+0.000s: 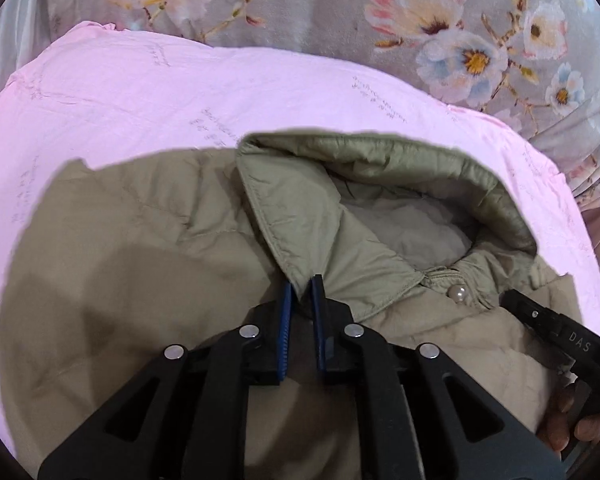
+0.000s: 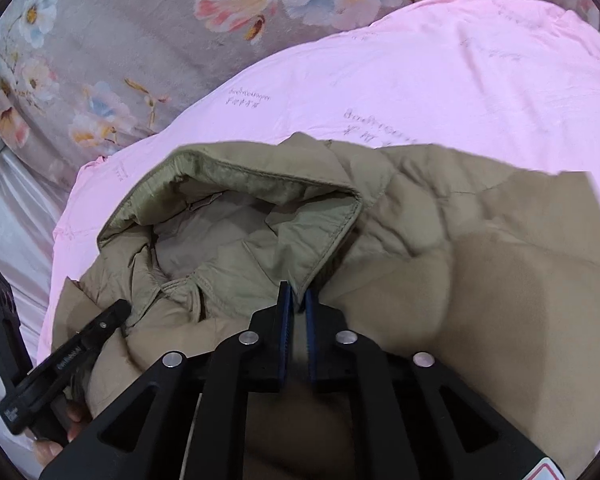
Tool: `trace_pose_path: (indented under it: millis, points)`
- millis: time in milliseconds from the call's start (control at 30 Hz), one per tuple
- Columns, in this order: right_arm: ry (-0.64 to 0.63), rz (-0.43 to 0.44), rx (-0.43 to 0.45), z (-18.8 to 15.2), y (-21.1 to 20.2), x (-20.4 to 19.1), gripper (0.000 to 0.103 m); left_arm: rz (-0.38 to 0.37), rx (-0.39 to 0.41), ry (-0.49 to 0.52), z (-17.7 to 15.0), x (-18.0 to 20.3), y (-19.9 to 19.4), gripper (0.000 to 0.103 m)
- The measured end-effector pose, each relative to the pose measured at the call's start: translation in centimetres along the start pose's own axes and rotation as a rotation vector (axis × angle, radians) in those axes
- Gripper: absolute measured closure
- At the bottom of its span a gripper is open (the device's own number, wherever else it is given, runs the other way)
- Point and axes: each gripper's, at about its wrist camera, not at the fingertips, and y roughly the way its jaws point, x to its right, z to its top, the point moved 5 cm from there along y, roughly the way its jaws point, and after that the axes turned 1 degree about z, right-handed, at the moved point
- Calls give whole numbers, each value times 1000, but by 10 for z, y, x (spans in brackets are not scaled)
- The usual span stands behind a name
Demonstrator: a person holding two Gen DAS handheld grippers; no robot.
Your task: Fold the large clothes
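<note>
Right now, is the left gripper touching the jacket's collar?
Touching. The left wrist view shows the left gripper with its blue pads closed on the collar tip of the jacket.

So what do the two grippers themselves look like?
Both are black plastic. The left gripper and right gripper each have blue ribbed pads, silver round pivot pins and triangular cut-outs in the arms. White lettering marks their sides.

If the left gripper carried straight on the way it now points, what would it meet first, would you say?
The left gripper is already shut on a collar tip of the jacket. Straight on, it would likely push into that collar flap first, then the pale lining behind; depth is hard to judge.
</note>
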Motion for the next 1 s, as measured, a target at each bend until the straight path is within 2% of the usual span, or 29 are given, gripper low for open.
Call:
trace_pose_path:
  millis: [33,133,200,333,467,533,633,700,800,867,1000]
  points:
    - [-9,-15,25,0,-14,0,87,12,18,6,3,-5,-12,93]
    - [-58,-14,106,10,-51,-8,87,47,88,30,29,-16,-43,93]
    - [-75,-10,140,30,-63,-18,87,36,89,-4,58,-20,-48,93]
    - [-77,18,144,75,-51,-43,86,38,53,-64,112,-20,-27,93]
    - [-57,57,81,101,-12,-58,86,17,-20,-112,134,-16,15,93]
    - [-66,33,39,99,11,-60,86,24,-92,-119,128,-14,43,93]
    - [-90,12,-37,80,37,-56,87,7,-196,-110,98,-13,71,94]
    - [-134,16,-45,65,35,-55,87,18,-178,-67,83,-12,67,94]
    - [-197,-29,-19,49,28,-51,91,28,-146,-14,60,-14,60,94]
    - [-190,-52,-10,44,27,-44,95,30,-131,-5,50,-16,60,94]
    - [-166,-66,-15,41,34,-33,96,51,-77,27,43,-15,58,94]
